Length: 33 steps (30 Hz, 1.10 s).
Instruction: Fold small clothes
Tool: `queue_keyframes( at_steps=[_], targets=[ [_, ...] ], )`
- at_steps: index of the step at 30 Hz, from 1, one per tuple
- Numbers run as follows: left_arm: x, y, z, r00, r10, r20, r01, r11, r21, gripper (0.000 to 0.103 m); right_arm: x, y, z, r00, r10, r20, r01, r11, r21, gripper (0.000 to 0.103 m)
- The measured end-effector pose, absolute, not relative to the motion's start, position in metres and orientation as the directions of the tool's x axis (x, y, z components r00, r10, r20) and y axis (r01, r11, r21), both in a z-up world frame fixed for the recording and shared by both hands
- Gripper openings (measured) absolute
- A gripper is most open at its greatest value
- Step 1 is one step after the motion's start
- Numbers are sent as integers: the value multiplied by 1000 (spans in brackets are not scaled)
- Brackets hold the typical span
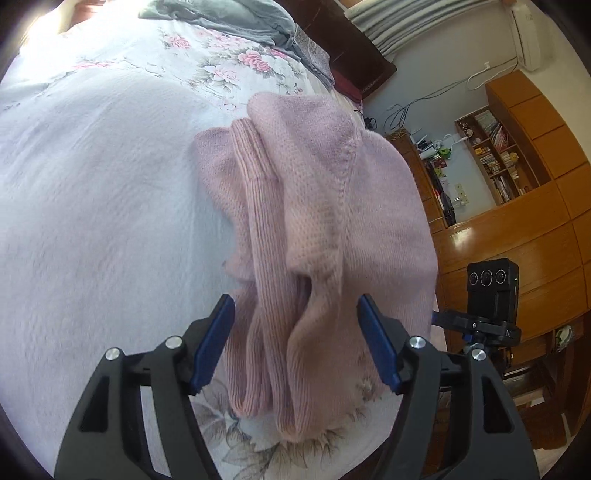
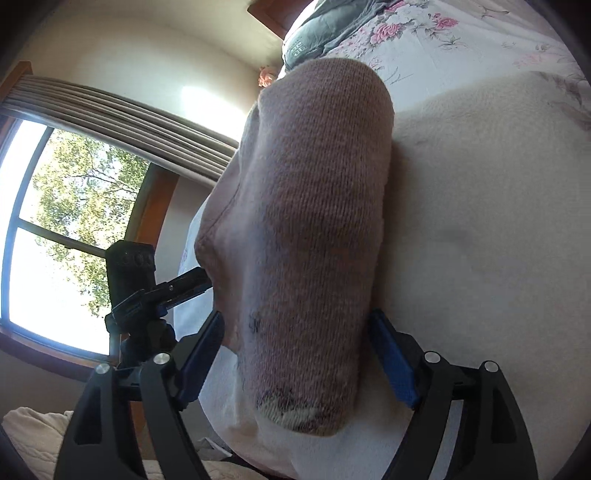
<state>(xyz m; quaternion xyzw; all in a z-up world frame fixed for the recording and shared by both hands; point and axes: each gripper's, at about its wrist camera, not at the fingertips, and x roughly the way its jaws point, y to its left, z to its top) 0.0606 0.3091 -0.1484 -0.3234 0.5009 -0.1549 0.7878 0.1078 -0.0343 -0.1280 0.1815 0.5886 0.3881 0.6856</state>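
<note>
A pink knitted sweater lies bunched in folds on a white blanket spread over the bed. My left gripper is open, its blue pads on either side of the sweater's near ribbed end. From the other side the same sweater fills the right wrist view as a rounded folded mound. My right gripper is open too, its blue pads straddling the near edge of the mound. The opposite gripper shows beyond the sweater's left edge.
A floral bedsheet and a grey quilt lie at the bed's head. Wooden cabinets and a bookshelf stand to the right. A window with curtains is behind. A cream knit cloth lies at the lower left.
</note>
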Motion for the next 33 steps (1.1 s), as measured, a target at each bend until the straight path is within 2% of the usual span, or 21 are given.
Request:
queue_keyframes(
  at_steps=[5,6,8,9,14,16,18,21,25,27,28,30,33],
  targets=[
    [40,288,-173,395,-556,-731,-114,760,-639,65,80,-39,-134,22,741,-671,-318,642,698,76],
    [40,289,-174,411,-550,-727,-118,759,-640,60,80,-38,-134,24,738,-674,-321,644,694,76],
    [43,295,-174,417,-578,-702,-112,734,-670,27,77,-36,-131,21,740,-672,-317,642,698,74],
    [45,299,-171,427,-589,-686,-113,718,-686,22,77,-35,-128,18,742,-670,-318,639,700,74],
    [32,316,-150,470,-569,-675,-62,741,-668,19,70,-31,-124,23,736,-677,-320,647,692,74],
    [30,322,-162,462,-581,-670,-88,722,-686,19,69,-31,-129,23,725,-688,-311,660,684,69],
    [28,324,-183,448,-590,-672,-134,699,-703,19,71,-34,-138,24,690,-723,-307,694,651,57],
    [29,325,-202,459,-596,-659,-134,687,-714,21,68,-30,-142,39,661,-749,-320,719,617,56],
    [29,321,-196,460,-577,-675,-135,706,-695,28,61,-17,-137,65,622,-781,-343,749,568,55],
    [28,316,-185,455,-536,-711,-145,743,-654,43,59,-17,-133,81,616,-784,-331,758,562,59],
    [29,313,-177,452,-495,-742,-154,776,-612,57,60,-21,-130,99,602,-792,-328,771,545,62],
    [20,310,-163,451,-443,-775,-143,821,-553,59,52,-21,-115,169,536,-827,-345,818,460,80],
    [8,304,-140,462,-391,-796,-153,849,-506,69,36,-25,-96,280,413,-866,-352,884,308,92]
  ],
)
